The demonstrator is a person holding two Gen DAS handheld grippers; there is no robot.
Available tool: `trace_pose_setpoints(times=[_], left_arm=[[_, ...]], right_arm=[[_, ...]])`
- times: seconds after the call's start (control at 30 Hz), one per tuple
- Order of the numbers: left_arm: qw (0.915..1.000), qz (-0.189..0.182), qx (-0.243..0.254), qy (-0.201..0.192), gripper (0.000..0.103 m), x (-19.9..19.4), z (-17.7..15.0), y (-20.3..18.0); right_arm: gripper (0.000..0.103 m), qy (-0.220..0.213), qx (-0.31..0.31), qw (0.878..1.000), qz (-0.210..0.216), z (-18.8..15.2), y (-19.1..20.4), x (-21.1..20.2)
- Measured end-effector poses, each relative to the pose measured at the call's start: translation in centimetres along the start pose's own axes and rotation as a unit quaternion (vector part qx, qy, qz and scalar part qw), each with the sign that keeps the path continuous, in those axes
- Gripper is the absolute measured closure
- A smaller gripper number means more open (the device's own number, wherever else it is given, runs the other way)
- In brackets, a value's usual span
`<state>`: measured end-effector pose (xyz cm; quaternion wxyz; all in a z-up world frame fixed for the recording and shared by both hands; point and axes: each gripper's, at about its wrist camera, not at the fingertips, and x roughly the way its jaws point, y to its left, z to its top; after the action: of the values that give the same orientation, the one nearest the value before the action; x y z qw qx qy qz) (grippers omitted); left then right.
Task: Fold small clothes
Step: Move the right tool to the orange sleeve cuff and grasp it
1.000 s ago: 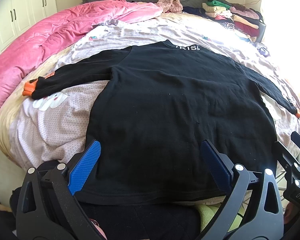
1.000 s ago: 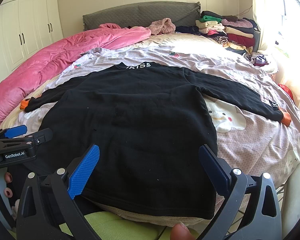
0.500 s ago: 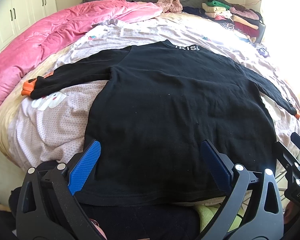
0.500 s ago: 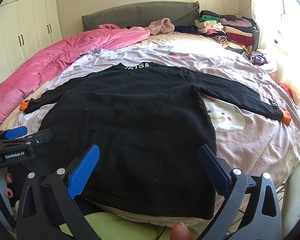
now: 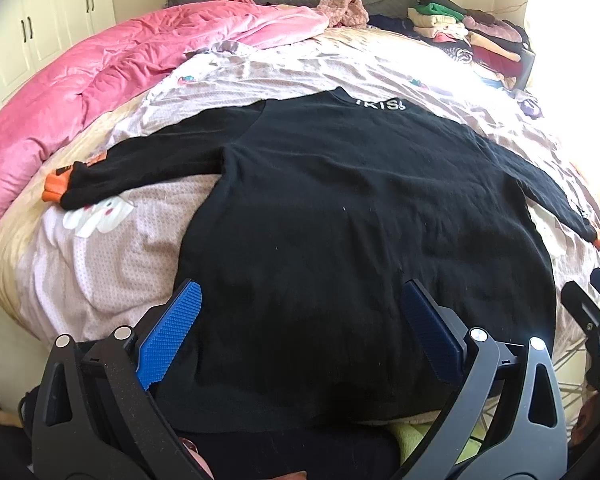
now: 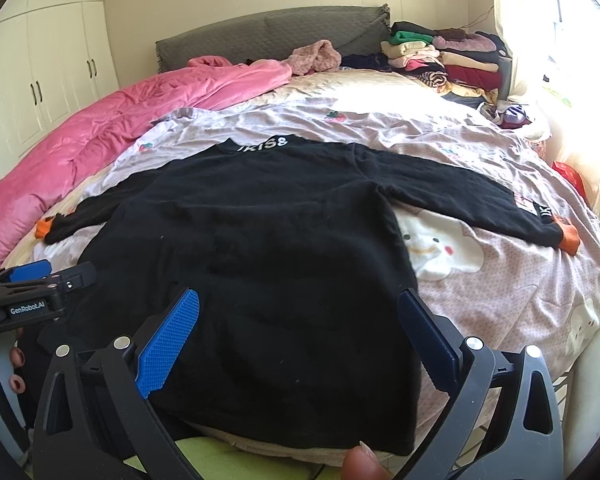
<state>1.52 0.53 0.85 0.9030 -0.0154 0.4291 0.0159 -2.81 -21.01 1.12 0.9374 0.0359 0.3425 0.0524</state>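
A black long-sleeved sweater (image 5: pixel 360 240) lies spread flat, back up, on the bed (image 5: pixel 112 264), its hem toward the near edge and its collar with white lettering (image 6: pixel 262 145) pointing to the headboard (image 6: pixel 272 36). Both sleeves stretch out sideways, each ending in an orange cuff: the left one (image 5: pixel 54 190) lies near the pink quilt (image 5: pixel 132 68), the right one (image 6: pixel 568 238) on the patterned sheet beside a white cloud print (image 6: pixel 440 248).

The left hand-held gripper (image 5: pixel 300 340) hovers above the hem on the left half of the sweater, its blue-padded fingers (image 5: pixel 168 336) spread wide and grasping nothing. The right hand-held gripper (image 6: pixel 296 340) hangs over the right half of the hem, likewise released, with only black fabric showing between its jaws. In the right wrist view the left hand-held gripper's side (image 6: pixel 32 296) appears at the left edge, near the sweater's lower left corner.

At the far right corner of the bed sits a stack of folded clothes (image 6: pixel 448 56), and a loose pink garment (image 6: pixel 316 56) rests against the headboard. White wardrobe doors (image 6: pixel 48 68) line the wall on the left
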Motion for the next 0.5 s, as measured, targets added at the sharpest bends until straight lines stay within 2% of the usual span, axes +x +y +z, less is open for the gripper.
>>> trace_pose_setpoints(times=[0.5], left_arm=[[0.9989, 0.015, -0.039, -0.022, 0.009, -0.1, 4.9, 2.6]], right_arm=[[0.004, -0.019, 0.043, 0.998, -0.033, 2.7, -4.9, 0.9]])
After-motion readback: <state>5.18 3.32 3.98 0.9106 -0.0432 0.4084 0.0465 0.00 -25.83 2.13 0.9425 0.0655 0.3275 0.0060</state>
